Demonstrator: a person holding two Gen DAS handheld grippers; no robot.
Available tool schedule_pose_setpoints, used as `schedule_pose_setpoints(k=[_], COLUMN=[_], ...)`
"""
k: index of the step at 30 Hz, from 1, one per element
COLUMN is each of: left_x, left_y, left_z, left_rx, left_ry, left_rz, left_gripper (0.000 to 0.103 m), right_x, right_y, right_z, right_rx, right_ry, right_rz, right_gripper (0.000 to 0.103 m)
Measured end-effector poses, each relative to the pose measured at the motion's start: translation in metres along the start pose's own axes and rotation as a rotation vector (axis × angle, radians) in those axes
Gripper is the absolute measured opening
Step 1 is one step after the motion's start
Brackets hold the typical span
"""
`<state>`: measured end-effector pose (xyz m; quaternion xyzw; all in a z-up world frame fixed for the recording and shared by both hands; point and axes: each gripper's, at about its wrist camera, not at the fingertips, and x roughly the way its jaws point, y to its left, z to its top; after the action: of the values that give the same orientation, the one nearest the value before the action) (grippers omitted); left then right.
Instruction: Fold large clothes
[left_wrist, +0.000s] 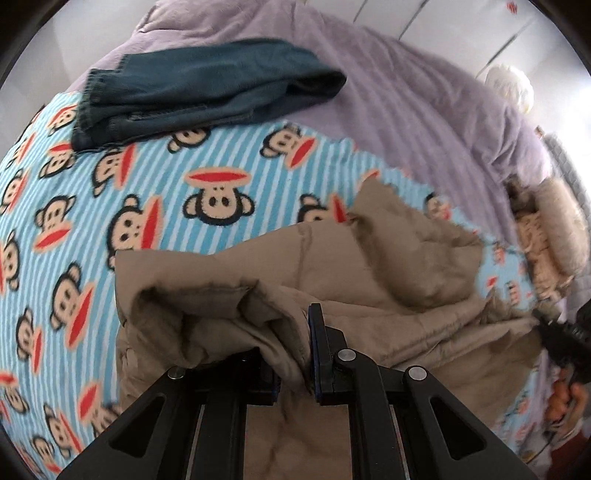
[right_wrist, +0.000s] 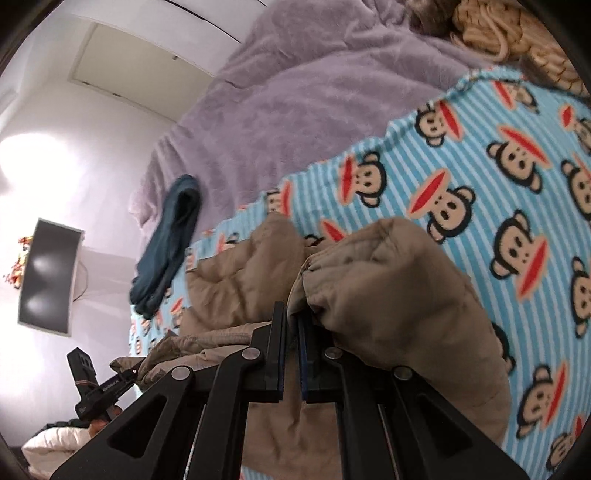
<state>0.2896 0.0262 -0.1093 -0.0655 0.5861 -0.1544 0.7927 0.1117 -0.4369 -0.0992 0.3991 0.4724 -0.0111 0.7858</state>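
The tan padded garment (left_wrist: 369, 273) lay rumpled on the blue striped monkey-print blanket (left_wrist: 155, 206), bunched toward the near edge of the bed, with both grippers biting into it.

In the left wrist view, going from left to right, the monkey blanket filled the left side, and a folded dark teal pair of jeans (left_wrist: 192, 96) rested at its far edge, half on the lilac bedspread (left_wrist: 406, 92) behind. At centre the left gripper (left_wrist: 295, 354) had its fingers drawn close on a thick fold of the tan fabric, which spilled over the left finger and hid it. Farther right, the garment stretched out toward the right gripper (left_wrist: 569, 332), seen at the frame edge against the cloth. A fluffy beige heap (left_wrist: 554, 236) lay beyond it on the bed's right side.

In the right wrist view, a dark monitor (right_wrist: 48, 273) stood by the wall at the left, and below it the left gripper (right_wrist: 107, 387) showed small. The jeans (right_wrist: 166, 243) lay next, then the tan garment (right_wrist: 388, 295). The right gripper (right_wrist: 291, 350) had its fingers nearly pressed together, pinching a gathered hem of it between the blue pads (right_wrist: 303, 354). The monkey blanket (right_wrist: 498, 184) spread off to the right.
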Motion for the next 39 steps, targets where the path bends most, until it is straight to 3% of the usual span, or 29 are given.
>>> schedule_pose_setpoints(k=[6, 11, 13, 14, 15, 17, 19, 20, 21, 22, 23, 25, 27, 31, 33, 39], left_x=[0.049, 0.048, 0.037, 0.029, 0.017, -0.004, -0.020, -0.025, -0.028, -0.030, -0.029, -0.023, -0.008, 0.029, 0.045, 0.073], left_y=[-0.002, -0.003, -0.006, -0.007, -0.009, -0.013, -0.020, -0.022, -0.023, -0.024, -0.023, -0.021, -0.013, 0.005, 0.011, 0.016], left_z=[0.002, 0.001, -0.002, -0.004, -0.007, -0.012, -0.013, -0.013, -0.012, -0.011, -0.009, -0.009, -0.007, -0.003, 0.001, 0.008], left_rx=[0.033, 0.039, 0.051, 0.056, 0.064, 0.090, 0.131, 0.144, 0.157, 0.174, 0.188, 0.206, 0.192, 0.152, 0.137, 0.124], left_ry=[-0.010, -0.035, -0.062, -0.081, -0.116, -0.194, -0.233, -0.245, -0.251, -0.252, -0.250, -0.241, -0.197, -0.174, -0.171, -0.176], left_rz=[0.047, 0.049, 0.049, 0.044, 0.060, 0.096, 0.118, 0.127, 0.132, 0.137, 0.154, 0.191, 0.220, 0.289, 0.311, 0.304], left_gripper=[0.014, 0.017, 0.028, 0.051, 0.085, 0.102, 0.102, 0.102, 0.101, 0.101, 0.101, 0.084, 0.068, 0.068, 0.068, 0.068], right_x=[0.056, 0.082, 0.084, 0.083, 0.081, 0.075, 0.067, 0.061, 0.054, 0.048, 0.040, 0.027, 0.023, 0.031, 0.036, 0.067], right_y=[-0.033, -0.046, -0.047, -0.046, -0.045, -0.044, -0.040, -0.037, -0.034, -0.029, -0.024, -0.016, -0.012, -0.027, -0.045, -0.076], right_z=[0.009, 0.011, 0.011, 0.011, 0.011, 0.011, 0.012, 0.012, 0.012, 0.010, 0.008, -0.002, -0.013, -0.017, -0.008, 0.013], right_rx=[0.067, 0.094, 0.097, 0.095, 0.095, 0.093, 0.081, 0.069, 0.052, 0.033, 0.005, -0.056, -0.126, -0.210, -0.160, -0.034], right_ry=[0.042, 0.061, 0.061, 0.064, 0.067, 0.075, 0.074, 0.068, 0.056, 0.041, 0.032, 0.026, 0.036, 0.033, 0.014, -0.002], right_rz=[-0.035, -0.039, -0.039, -0.039, -0.038, -0.034, -0.037, -0.037, -0.032, -0.022, -0.020, -0.043, -0.089, -0.285, -0.282, -0.274], right_gripper=[0.006, 0.006, 0.007, 0.007, 0.008, 0.011, 0.028, 0.054, 0.073, 0.074, 0.074, 0.065, 0.022, 0.012, 0.006, 0.005])
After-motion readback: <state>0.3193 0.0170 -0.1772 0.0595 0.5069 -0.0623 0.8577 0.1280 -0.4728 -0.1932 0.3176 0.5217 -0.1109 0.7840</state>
